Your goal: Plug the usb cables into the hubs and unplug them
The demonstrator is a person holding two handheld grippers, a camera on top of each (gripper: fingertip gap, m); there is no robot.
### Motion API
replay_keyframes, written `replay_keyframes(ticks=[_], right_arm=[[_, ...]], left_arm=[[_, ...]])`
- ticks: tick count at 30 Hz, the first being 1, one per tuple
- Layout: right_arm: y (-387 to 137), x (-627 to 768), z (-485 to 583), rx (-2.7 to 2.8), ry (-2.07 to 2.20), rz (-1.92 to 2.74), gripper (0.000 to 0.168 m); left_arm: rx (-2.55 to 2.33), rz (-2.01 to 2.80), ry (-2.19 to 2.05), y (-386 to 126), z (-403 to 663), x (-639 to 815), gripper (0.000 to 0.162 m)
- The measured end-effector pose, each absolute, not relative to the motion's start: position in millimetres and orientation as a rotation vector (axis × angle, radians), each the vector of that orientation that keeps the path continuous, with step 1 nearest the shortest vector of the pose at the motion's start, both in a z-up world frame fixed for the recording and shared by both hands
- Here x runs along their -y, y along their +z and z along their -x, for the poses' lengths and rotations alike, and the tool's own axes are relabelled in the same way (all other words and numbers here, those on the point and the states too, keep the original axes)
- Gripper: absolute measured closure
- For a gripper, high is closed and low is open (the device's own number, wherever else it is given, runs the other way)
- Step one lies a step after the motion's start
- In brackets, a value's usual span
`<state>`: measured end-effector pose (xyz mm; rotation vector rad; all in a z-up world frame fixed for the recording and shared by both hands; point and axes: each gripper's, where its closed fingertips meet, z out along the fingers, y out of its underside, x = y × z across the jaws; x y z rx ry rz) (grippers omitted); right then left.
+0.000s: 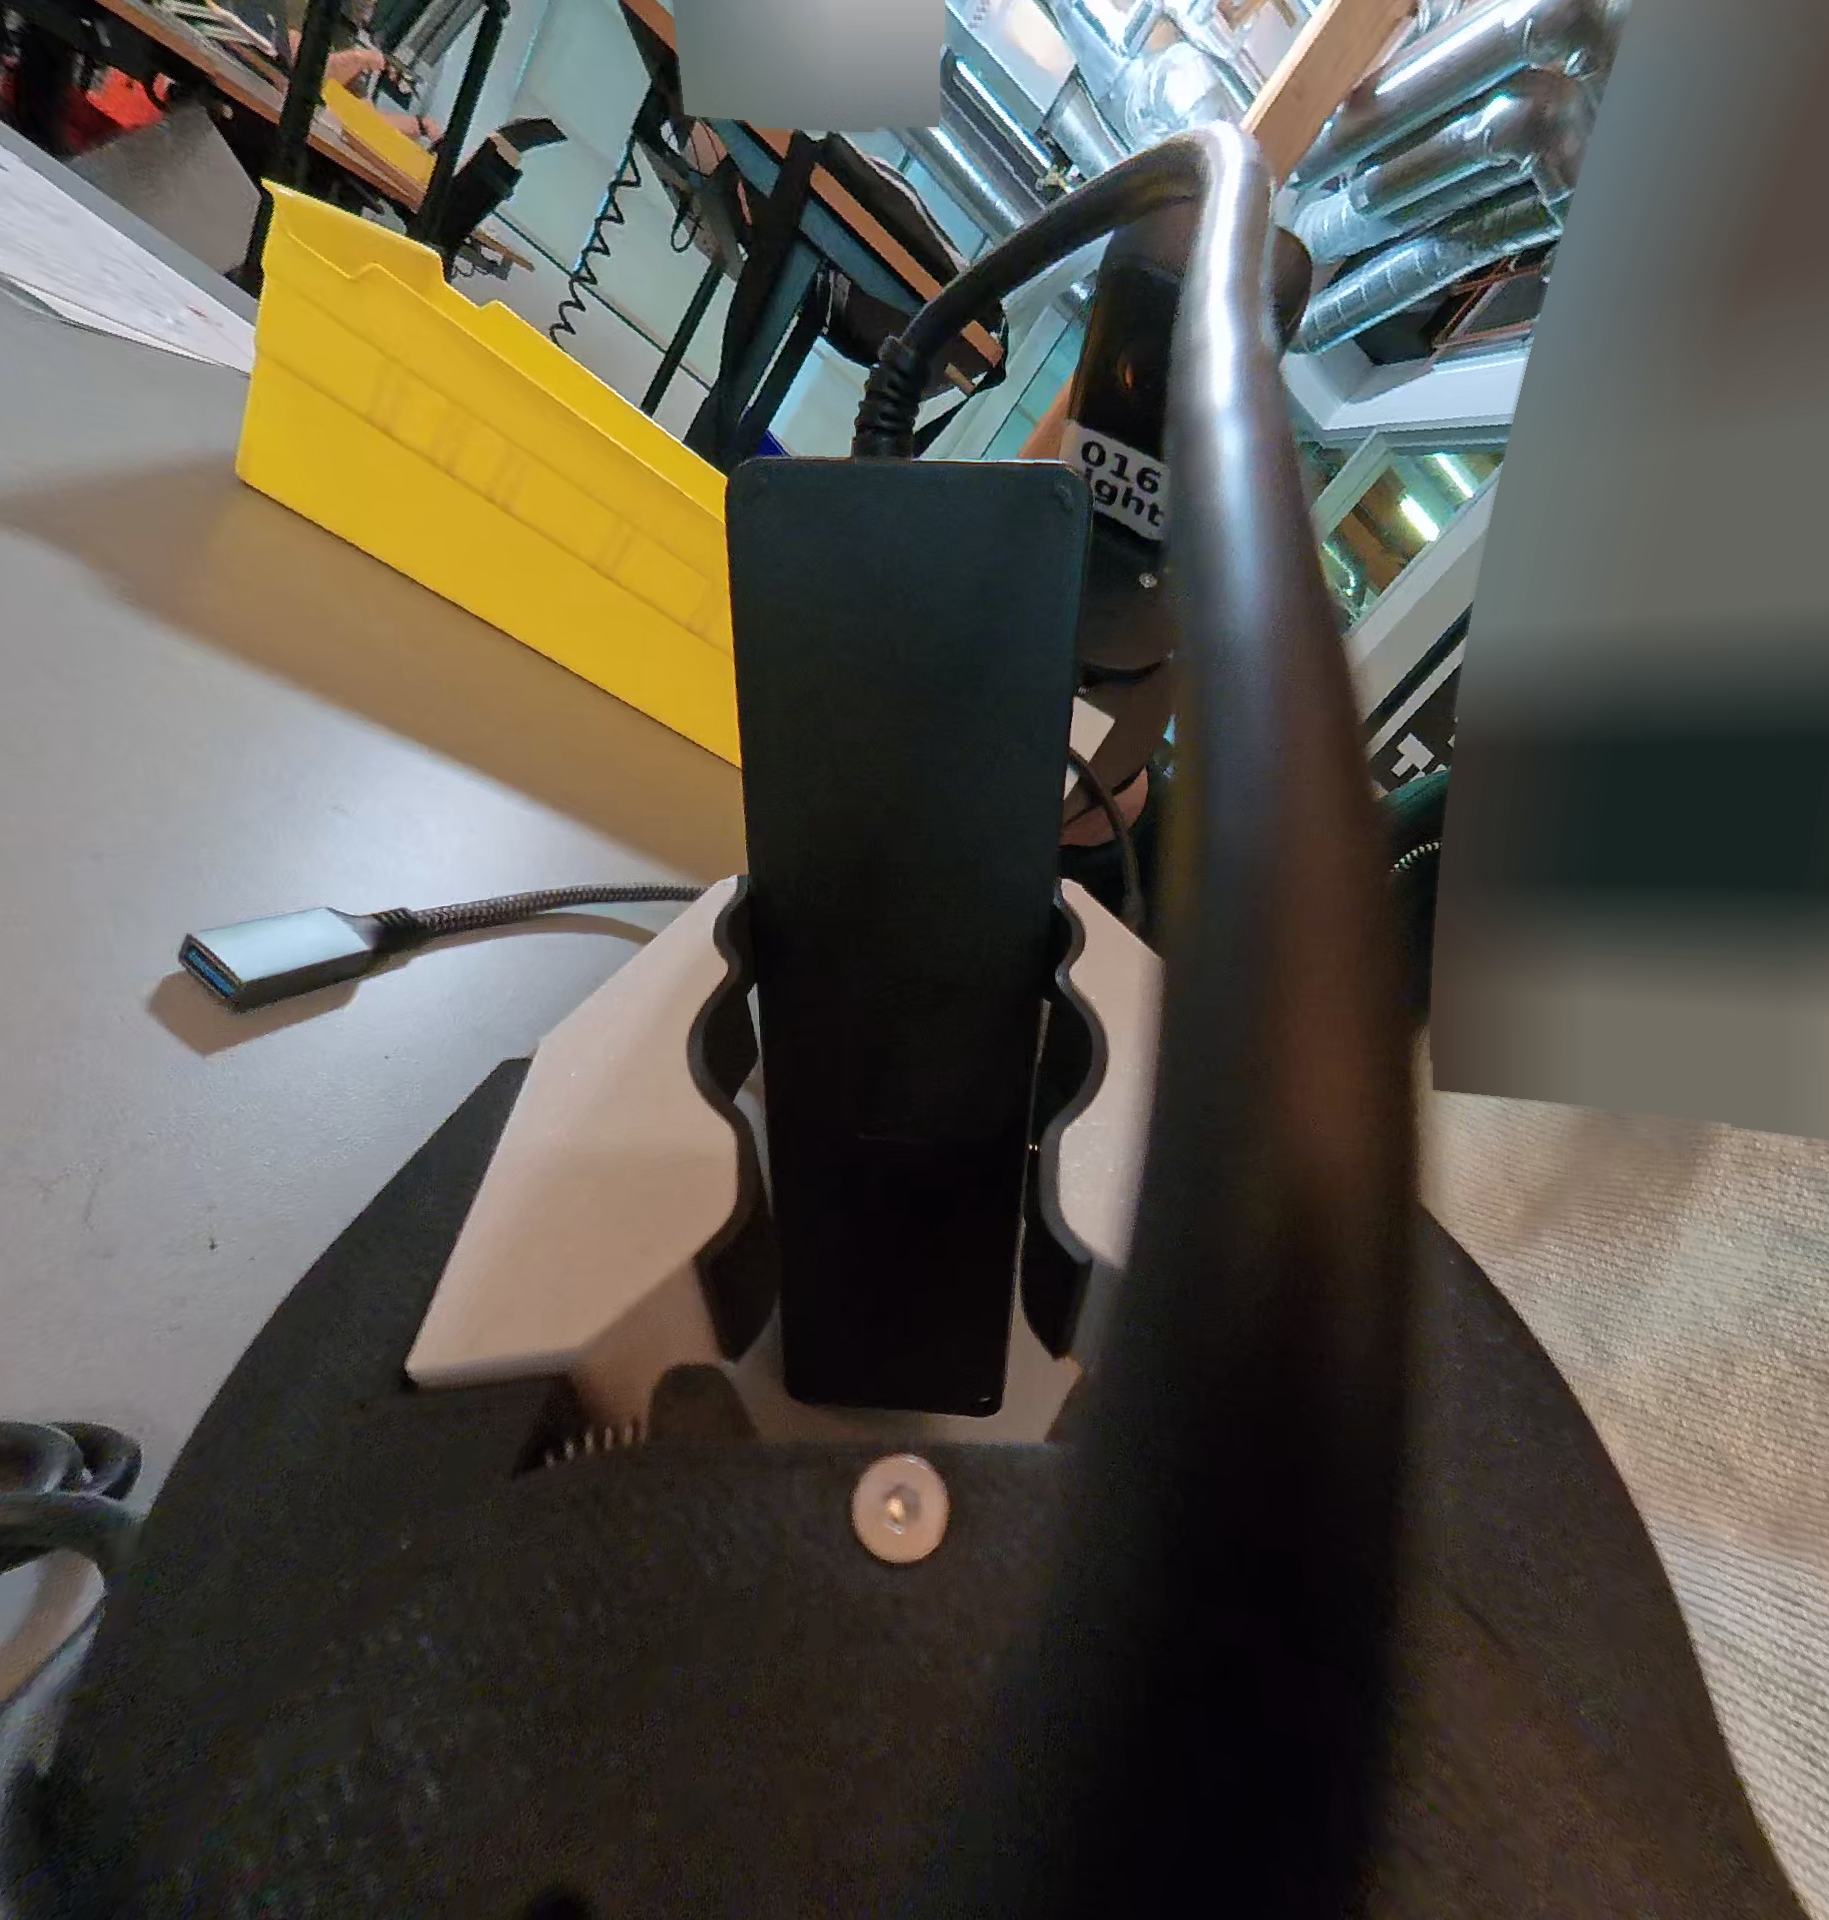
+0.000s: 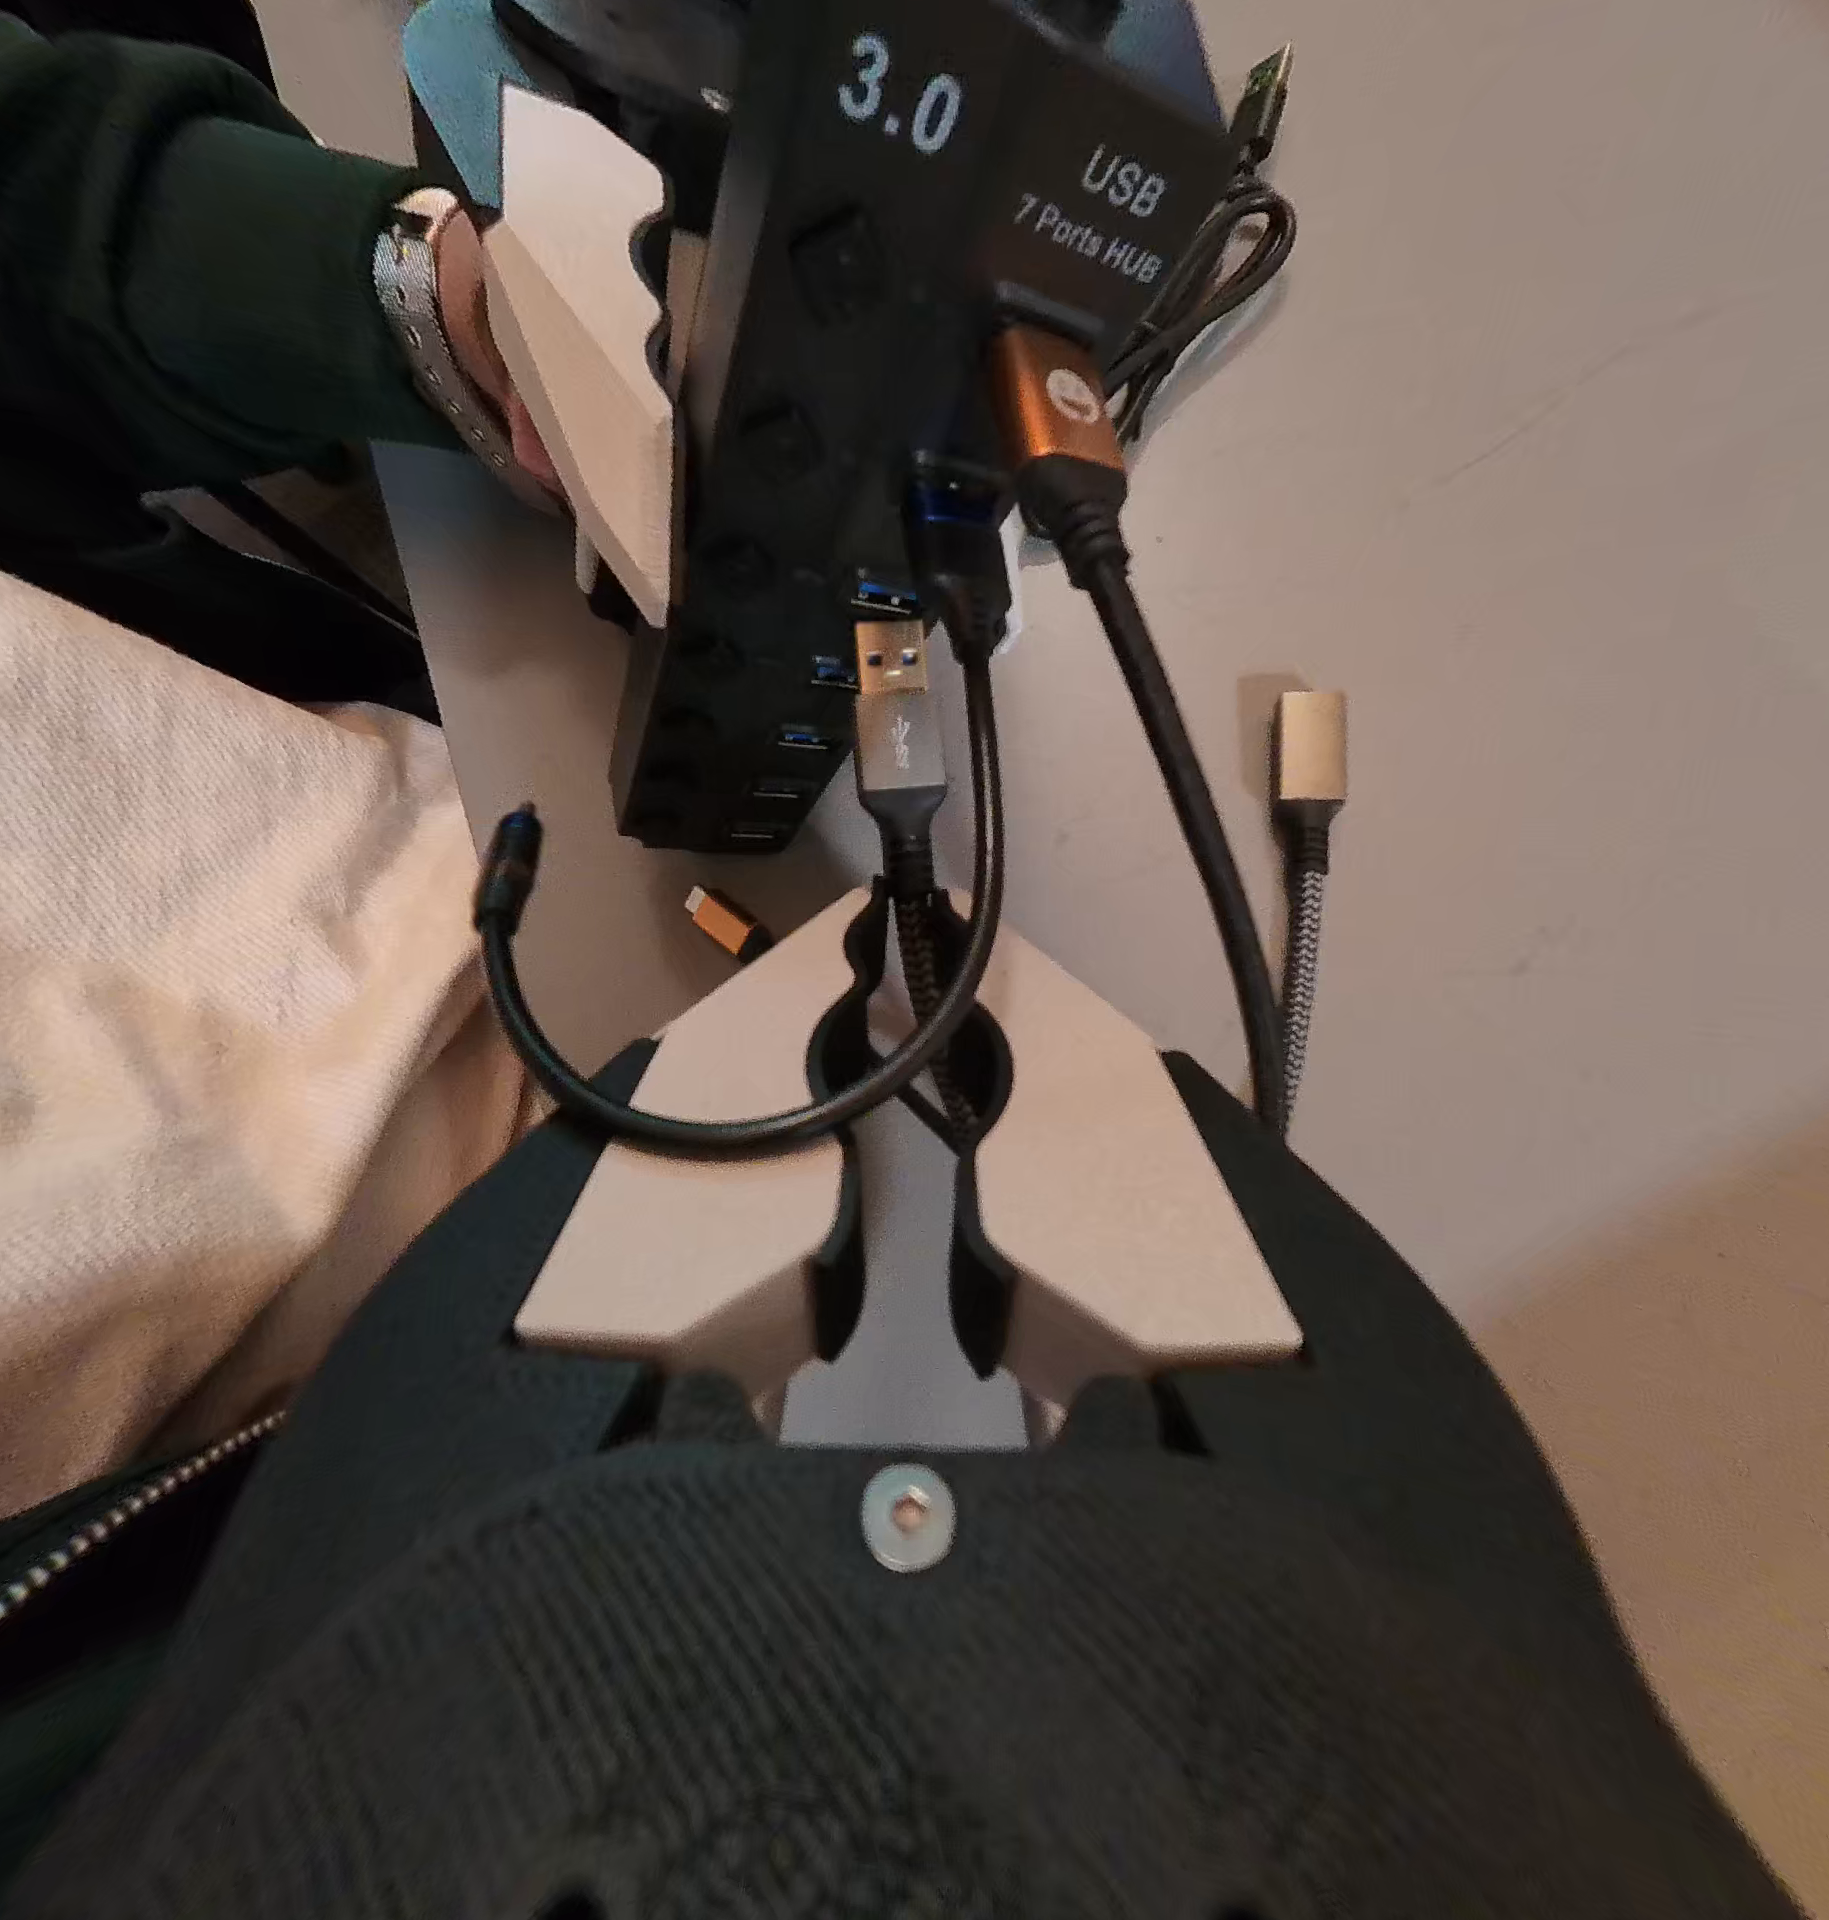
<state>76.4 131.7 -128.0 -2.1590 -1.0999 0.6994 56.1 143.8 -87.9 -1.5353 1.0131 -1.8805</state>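
Left gripper [image 1: 899, 1049] clamps black hub [image 1: 905, 831] | right gripper [image 2: 915, 1023] pinches braided cable [image 2: 915, 904], plug [image 2: 894, 717] beside hub ports

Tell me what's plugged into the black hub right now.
The hub has an orange plug and a black plug in its side ports. The silver plug sits just outside. Several ports look empty; the hub's far face is hidden.

- Right gripper [image 2: 915, 940] pinched on braided cable [image 2: 915, 914], its silver plug [image 2: 894, 717] just short of hub ports.
- Black hub [image 2: 785, 416] clamped by left gripper [image 2: 671, 343].
- Orange plug [image 2: 1055, 400] and black plug [image 2: 957, 520] seated in hub.
- Silver socket end [image 2: 1308, 743] right of hub, on table [image 2: 1512, 520].
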Motion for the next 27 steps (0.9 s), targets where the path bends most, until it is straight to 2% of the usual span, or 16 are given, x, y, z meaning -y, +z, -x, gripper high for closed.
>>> replay_keyframes(ticks=[14, 16, 27], right_arm=[[-114, -135, -78, 1.011, 0.786, 2.103, 0.162], [-112, -136, -78, 1.001, 0.787, 2.093, 0.161], [-111, -133, -77, 1.046, 0.744, 2.089, 0.161]], left_arm=[[-1.012, 1.537, -1.896, -88, -54, -144, 0.106], [-1.008, 1.538, -1.901, -88, -54, -144, 0.111], [-1.034, 1.537, -1.889, -89, -55, -141, 0.107]])
